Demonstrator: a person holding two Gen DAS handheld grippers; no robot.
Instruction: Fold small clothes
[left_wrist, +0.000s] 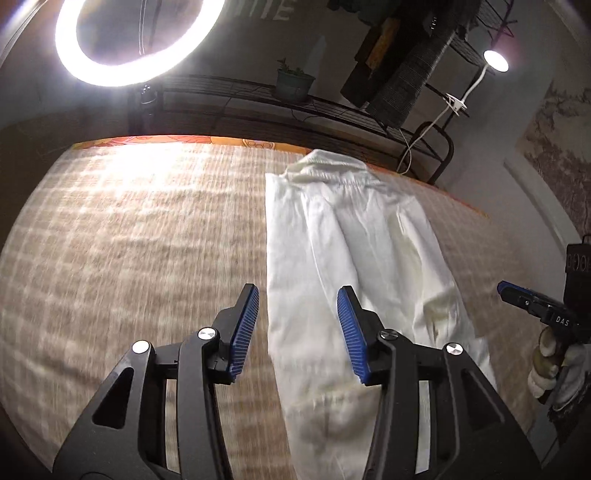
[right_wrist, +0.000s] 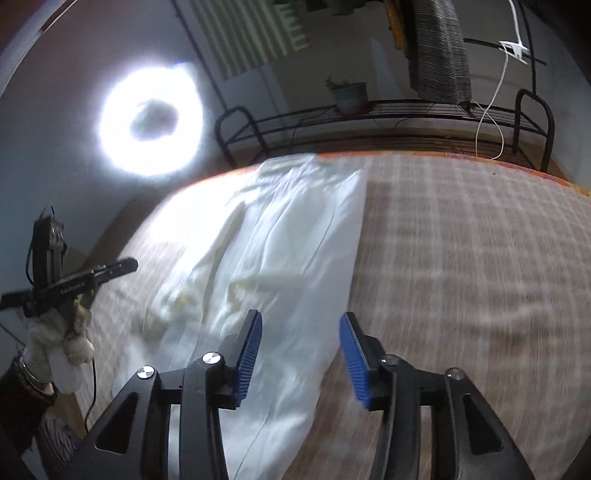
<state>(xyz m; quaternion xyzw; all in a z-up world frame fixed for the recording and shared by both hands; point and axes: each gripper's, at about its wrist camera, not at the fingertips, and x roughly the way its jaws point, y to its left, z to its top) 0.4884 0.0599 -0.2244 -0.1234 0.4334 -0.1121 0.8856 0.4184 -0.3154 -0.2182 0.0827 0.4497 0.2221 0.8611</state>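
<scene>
Lying lengthwise on the checked bedcover (left_wrist: 129, 240), waistband far, the white trousers (left_wrist: 351, 240) look light, soft and limp, best pinched at near hem corners by left gripper (left_wrist: 299, 328) and right gripper (right_wrist: 301, 350), both spread and empty.

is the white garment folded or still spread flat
Folded lengthwise: the white trousers lie as a narrow strip on the checked mat, one long edge straight, elastic waistband at the far end. No crosswise fold yet.

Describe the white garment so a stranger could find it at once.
Start at the bed with the checked tan cover, which fills both views. The garment lies lengthwise on it, its gathered end toward the black wire shelf. It is the only white thing on the cover, long and already folded narrow.
</scene>
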